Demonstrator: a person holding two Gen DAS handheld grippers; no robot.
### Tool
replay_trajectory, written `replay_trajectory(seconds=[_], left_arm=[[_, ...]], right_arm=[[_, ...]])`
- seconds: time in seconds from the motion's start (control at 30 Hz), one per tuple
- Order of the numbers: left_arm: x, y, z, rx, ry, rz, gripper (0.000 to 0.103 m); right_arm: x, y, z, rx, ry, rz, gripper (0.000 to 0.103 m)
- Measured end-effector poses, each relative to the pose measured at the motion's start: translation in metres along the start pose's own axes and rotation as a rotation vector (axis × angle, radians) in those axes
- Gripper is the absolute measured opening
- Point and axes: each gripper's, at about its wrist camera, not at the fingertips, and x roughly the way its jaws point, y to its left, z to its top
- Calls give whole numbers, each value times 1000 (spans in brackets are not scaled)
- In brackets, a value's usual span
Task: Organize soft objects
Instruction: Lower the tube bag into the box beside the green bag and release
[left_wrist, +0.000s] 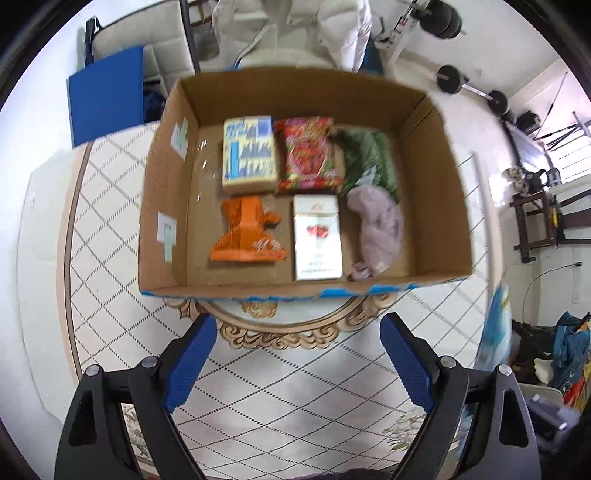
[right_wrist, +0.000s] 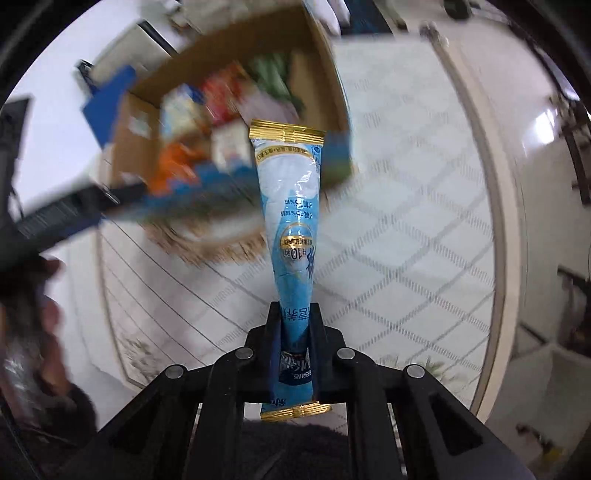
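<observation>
A cardboard box (left_wrist: 436, 192) stands on the patterned table. It holds a yellow-blue pack (left_wrist: 249, 155), a red strawberry pack (left_wrist: 308, 157), a green bag (left_wrist: 369, 158), an orange pack (left_wrist: 245, 230), a white tissue pack (left_wrist: 317, 238) and a lilac fluffy cloth (left_wrist: 378, 230). My left gripper (left_wrist: 297, 360) is open and empty, in front of the box. My right gripper (right_wrist: 297, 325) is shut on a long light-blue sachet (right_wrist: 291, 206) with gold ends, held above the table short of the blurred box (right_wrist: 317, 62). The sachet also shows at the right edge of the left wrist view (left_wrist: 496, 328).
The white table (left_wrist: 110, 258) has a diamond pattern and a gold ornament (left_wrist: 280, 328) in front of the box. A blue panel (left_wrist: 107, 96) and a chair stand behind the table. Barbells (left_wrist: 469, 88) and clutter lie on the floor to the right.
</observation>
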Motion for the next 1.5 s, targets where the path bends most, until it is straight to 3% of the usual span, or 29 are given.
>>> replay_trajectory(seconds=[0.23,0.53,0.9,1.23,1.33,1.4,1.5], left_arm=[[-25,-5,24,12,-77,20,91],[1,11,73,-12,-86,48,91],[67,19,127,-9,14,46,91],[84,18,137,-5,39,43,91],[85,18,137,-12,37,46,91],[83,18,135,-11,30,50,91],[77,20,131,-16,17,56,91]], right_arm=[[-38,14,82,-44,-109,-16,14],[6,23,164,-29,-84,-75,14],[97,12,207,-31,38,-193,14],[116,4,216,-26,69,-212,15],[114,3,217,-27,71,-239,23],[109,3,215,-15,54,-237,48],[97,7,211,-10,27,-232,65]])
